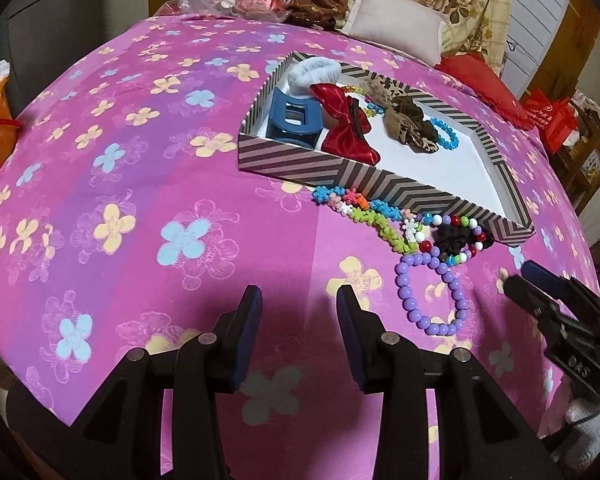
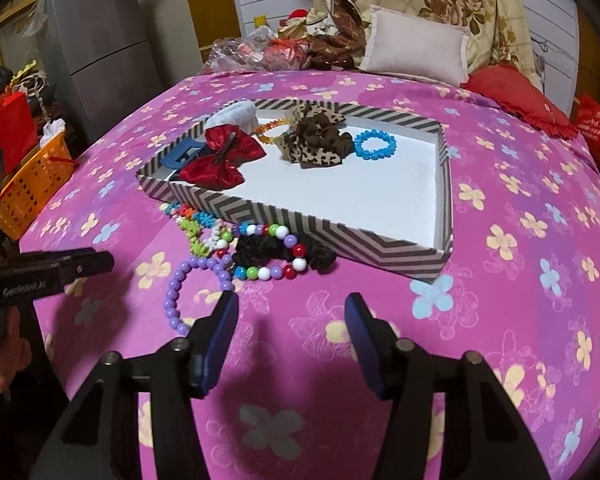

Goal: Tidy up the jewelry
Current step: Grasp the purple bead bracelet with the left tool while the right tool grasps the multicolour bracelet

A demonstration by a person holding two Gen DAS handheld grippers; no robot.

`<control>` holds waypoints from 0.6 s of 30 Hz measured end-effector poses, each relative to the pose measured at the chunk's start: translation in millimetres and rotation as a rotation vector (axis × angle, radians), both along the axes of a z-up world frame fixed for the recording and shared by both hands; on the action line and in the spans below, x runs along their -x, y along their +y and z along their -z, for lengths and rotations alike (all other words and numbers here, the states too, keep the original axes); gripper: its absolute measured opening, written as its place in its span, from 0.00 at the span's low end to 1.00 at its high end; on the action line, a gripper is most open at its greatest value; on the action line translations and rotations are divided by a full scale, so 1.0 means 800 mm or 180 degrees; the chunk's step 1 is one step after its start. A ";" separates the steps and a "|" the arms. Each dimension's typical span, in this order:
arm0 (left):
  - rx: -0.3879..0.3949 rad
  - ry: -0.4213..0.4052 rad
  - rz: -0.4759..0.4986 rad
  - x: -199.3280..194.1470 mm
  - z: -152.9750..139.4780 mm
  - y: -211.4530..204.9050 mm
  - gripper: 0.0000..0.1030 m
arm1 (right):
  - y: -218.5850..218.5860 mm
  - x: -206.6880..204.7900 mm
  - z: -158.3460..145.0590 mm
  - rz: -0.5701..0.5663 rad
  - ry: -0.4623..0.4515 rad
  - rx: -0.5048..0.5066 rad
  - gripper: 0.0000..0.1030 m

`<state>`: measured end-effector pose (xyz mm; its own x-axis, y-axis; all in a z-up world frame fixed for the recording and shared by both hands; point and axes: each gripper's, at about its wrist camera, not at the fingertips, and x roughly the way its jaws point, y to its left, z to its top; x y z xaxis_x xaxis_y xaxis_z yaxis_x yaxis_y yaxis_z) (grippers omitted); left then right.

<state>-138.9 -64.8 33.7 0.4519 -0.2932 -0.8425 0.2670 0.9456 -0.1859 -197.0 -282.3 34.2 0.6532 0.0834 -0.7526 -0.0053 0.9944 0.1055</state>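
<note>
Two grippers hang over a pink bed sheet [image 2: 500,320] with flowers on it. The left gripper [image 1: 299,294] has its jaws wide apart and holds nothing. The right gripper [image 2: 291,300] is wide open too, with nothing in it.

A striped box [image 2: 300,216] sits on the sheet. Inside it lie a red bow [image 2: 224,158], a blue clip [image 1: 292,118], a fluffy white band [image 1: 314,70], a brown scrunchie [image 2: 316,140] and a blue bracelet [image 2: 375,145].

Some jewelry lies on the sheet, just beside the box's near wall. A purple bead bracelet [image 1: 432,296] is closest to the grippers. A bracelet of big mixed-color beads [image 2: 272,252] rests on a black scrunchie [image 2: 276,250]. A flower chain [image 1: 364,210] touches the box.
</note>
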 end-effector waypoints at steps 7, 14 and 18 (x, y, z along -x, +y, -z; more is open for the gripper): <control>0.0016 0.0013 0.0008 0.000 0.002 -0.003 0.28 | -0.002 -0.020 0.002 -0.0013 -0.0015 -0.0127 0.25; 0.0059 0.0036 0.0038 -0.001 0.004 -0.008 0.28 | 0.001 -0.046 0.015 -0.0009 0.0080 -0.0181 0.21; 0.0060 0.0074 0.0049 -0.002 0.008 -0.010 0.28 | 0.000 -0.060 0.027 0.0006 0.0137 -0.0200 0.21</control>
<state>-137.2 -72.6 27.6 0.4277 -0.3160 -0.8469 0.2768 0.9377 -0.2101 -149.0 -282.0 12.3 0.6207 0.1302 -0.7732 0.0023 0.9858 0.1678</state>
